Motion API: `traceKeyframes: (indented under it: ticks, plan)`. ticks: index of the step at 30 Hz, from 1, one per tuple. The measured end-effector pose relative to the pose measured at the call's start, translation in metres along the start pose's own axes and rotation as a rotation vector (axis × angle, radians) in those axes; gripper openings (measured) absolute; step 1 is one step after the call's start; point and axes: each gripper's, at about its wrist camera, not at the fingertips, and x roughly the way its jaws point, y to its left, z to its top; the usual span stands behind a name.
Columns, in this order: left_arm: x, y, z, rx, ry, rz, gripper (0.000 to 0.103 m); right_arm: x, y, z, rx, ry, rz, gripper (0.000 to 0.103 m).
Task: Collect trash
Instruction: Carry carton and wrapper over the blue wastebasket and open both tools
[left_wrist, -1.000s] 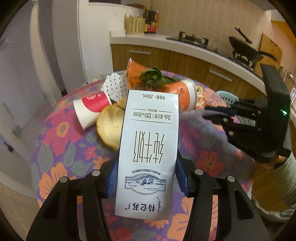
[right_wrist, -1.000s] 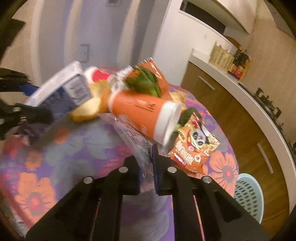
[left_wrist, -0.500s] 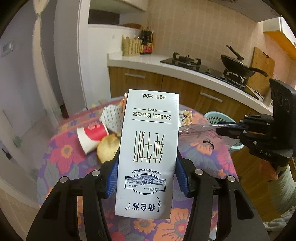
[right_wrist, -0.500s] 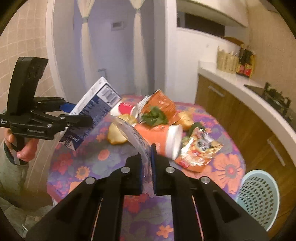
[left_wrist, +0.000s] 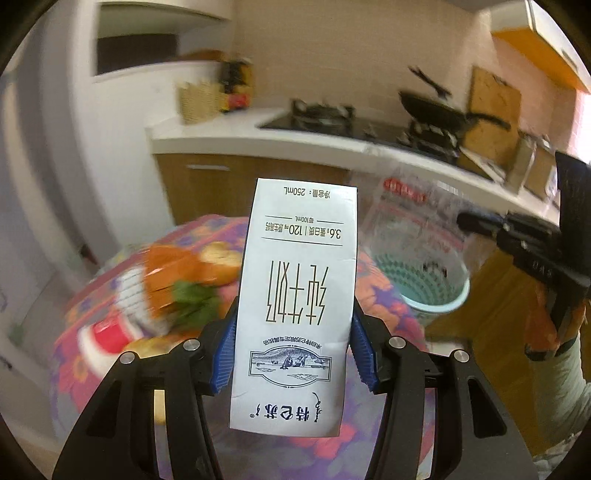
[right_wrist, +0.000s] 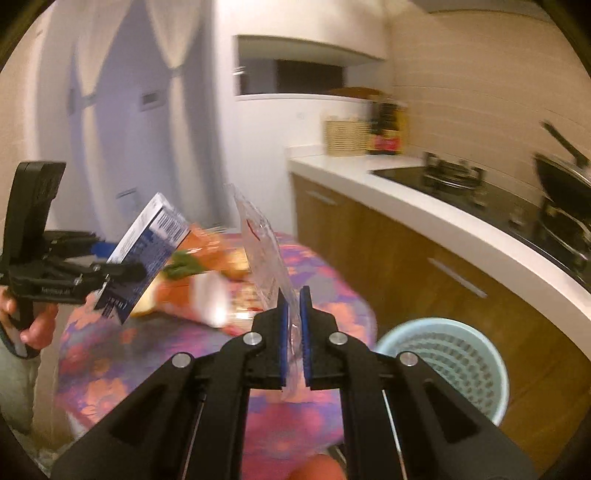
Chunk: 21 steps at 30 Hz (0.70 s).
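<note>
Kitchen cabinets of brown wood under a white countertop (right_wrist: 424, 218) are seen behind a round table covered by a floral tablecloth (right_wrist: 325, 280). On the hob a black wok (left_wrist: 439, 110) is set. Beside the table, on the floor by the cabinets, a pale blue perforated waste basket (right_wrist: 454, 354) is placed.

A white 250 mL milk carton (left_wrist: 297, 306) is clamped upside down between the blue pads of the left gripper (left_wrist: 293, 347), lifted above the table. A clear plastic wrapper (right_wrist: 266, 254) with red print is pinched between the narrowly set fingers of the right gripper (right_wrist: 294, 336), and is held up on edge, near the basket.

Left on the tablecloth, blurred, are an orange packet (left_wrist: 170, 269), green leaves (left_wrist: 195, 299), a piece of bread (left_wrist: 221, 254) and a red-and-white paper cup (left_wrist: 107, 336), lying close together.
</note>
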Motion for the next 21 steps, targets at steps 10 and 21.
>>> traceKeyframes:
  ticks: [10, 21]
  plan:
    - [0.121, -0.111, 0.062, 0.164, 0.154, -0.129, 0.051, 0.058, -0.137, -0.074, 0.207, 0.203, -0.320, 0.004]
    - [0.257, -0.194, 0.074, 0.219, 0.354, -0.192, 0.051, 0.108, -0.210, -0.148, 0.438, 0.393, -0.259, 0.014]
